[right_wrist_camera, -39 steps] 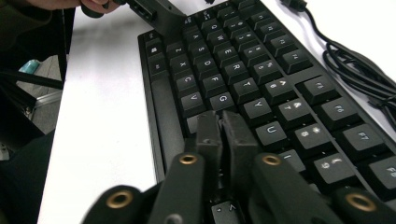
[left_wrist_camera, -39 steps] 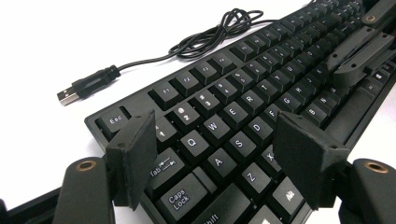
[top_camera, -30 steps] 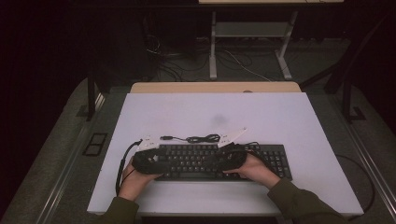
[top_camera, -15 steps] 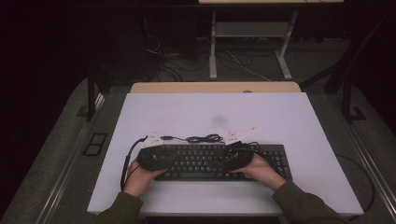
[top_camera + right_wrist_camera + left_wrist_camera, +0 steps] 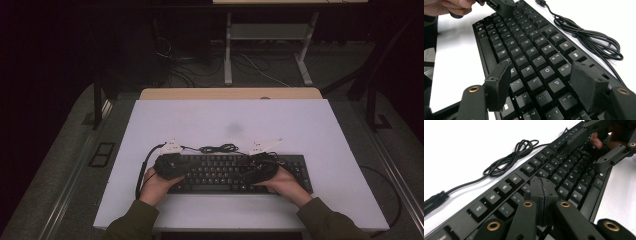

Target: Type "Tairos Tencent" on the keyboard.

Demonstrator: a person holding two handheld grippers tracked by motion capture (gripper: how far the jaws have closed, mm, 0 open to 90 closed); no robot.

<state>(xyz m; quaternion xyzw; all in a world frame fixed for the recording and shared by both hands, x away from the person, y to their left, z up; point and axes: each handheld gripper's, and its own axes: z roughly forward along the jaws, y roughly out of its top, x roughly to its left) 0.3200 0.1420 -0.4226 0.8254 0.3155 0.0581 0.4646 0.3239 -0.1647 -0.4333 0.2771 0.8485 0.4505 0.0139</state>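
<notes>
A black keyboard [image 5: 225, 172] lies near the table's front edge, and its black cable [image 5: 217, 148] is coiled just behind it. My left gripper [image 5: 170, 165] hovers over the keyboard's left end [image 5: 506, 187]. Its jaws have just been closing and now stand shut [image 5: 541, 195], pad against pad, with nothing between them. My right gripper [image 5: 260, 170] is over the right half of the keys [image 5: 536, 60]. Its jaws have just been opening and stand open [image 5: 541, 82] above the keys, holding nothing. In each gripper view the other gripper is farther along the keyboard [image 5: 599, 147] [image 5: 501, 6].
The white tabletop [image 5: 225, 120] stretches behind the keyboard. The cable's plug [image 5: 434, 200] lies on it left of the coil [image 5: 589, 37]. A wooden desk edge [image 5: 230, 93] borders the far side, with the dark floor and table legs beyond it.
Both hands have shifted a little to the right along the keyboard. The keyboard and its cable have not moved.
</notes>
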